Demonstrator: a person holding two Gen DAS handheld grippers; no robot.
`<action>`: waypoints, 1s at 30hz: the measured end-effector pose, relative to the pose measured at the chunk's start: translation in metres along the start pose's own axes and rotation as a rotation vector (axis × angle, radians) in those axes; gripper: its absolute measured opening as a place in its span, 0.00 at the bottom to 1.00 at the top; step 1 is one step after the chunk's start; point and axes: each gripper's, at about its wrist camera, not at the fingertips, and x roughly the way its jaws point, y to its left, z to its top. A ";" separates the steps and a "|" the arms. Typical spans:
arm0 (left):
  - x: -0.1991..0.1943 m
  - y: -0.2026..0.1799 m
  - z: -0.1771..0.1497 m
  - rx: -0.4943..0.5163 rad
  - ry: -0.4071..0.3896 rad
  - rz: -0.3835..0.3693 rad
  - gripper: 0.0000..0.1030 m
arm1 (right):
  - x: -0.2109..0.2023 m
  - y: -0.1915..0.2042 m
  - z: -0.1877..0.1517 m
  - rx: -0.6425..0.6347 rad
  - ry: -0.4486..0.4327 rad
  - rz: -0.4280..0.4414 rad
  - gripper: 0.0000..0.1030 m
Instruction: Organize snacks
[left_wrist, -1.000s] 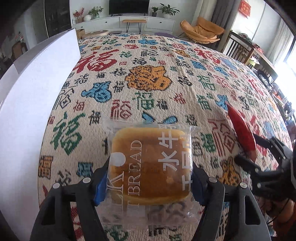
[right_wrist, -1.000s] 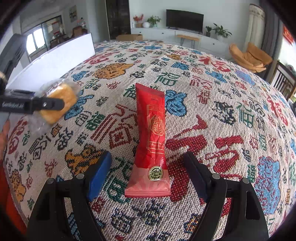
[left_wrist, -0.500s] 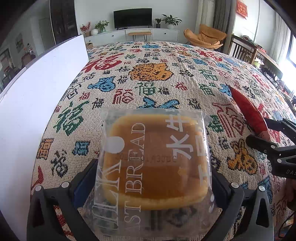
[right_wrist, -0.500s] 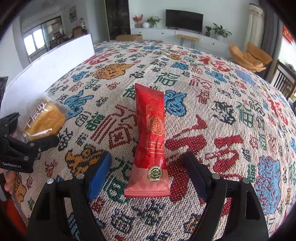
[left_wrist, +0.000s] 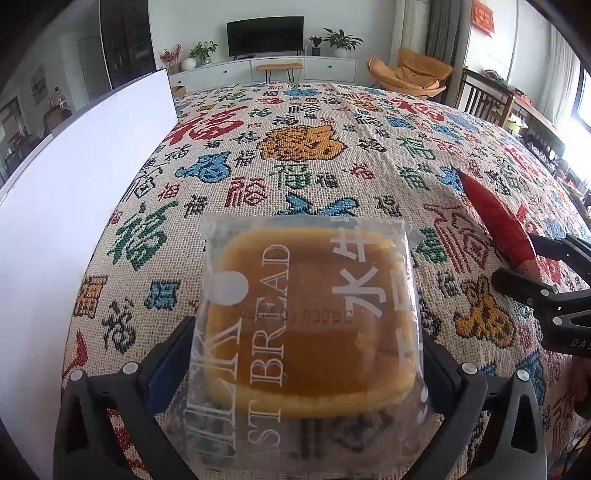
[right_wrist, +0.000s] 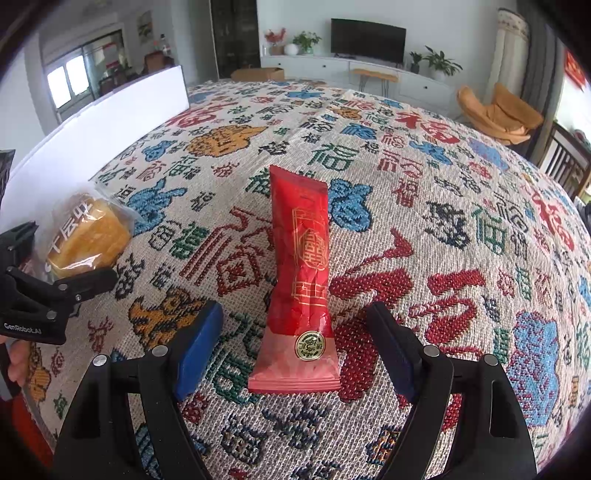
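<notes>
A bread bun in a clear wrapper printed "BREAD" lies on the patterned tablecloth between the fingers of my left gripper, whose jaws stand wide at its sides without pressing it. The same bread and left gripper show at the left of the right wrist view. A long red snack packet lies on the cloth between the open fingers of my right gripper, untouched. It also shows at the right of the left wrist view, with the right gripper's fingers around its near end.
A white board stands upright along the table's left edge. The patterned tablecloth covers the whole table. Chairs stand beyond the far right edge, and a TV cabinet lies behind.
My left gripper has opened from its grip on the bread, which came down from the air and now rests on the cloth. The right gripper and red packet have not moved.
</notes>
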 end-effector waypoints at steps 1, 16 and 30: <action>0.000 0.000 0.000 0.000 0.000 0.000 1.00 | 0.000 0.000 0.000 0.000 0.000 0.000 0.81; 0.000 0.000 -0.001 0.003 0.004 0.003 1.00 | 0.000 0.000 0.000 0.001 0.000 0.002 0.81; -0.028 0.038 0.023 -0.052 0.143 -0.145 1.00 | 0.018 -0.027 0.072 0.108 0.371 0.119 0.84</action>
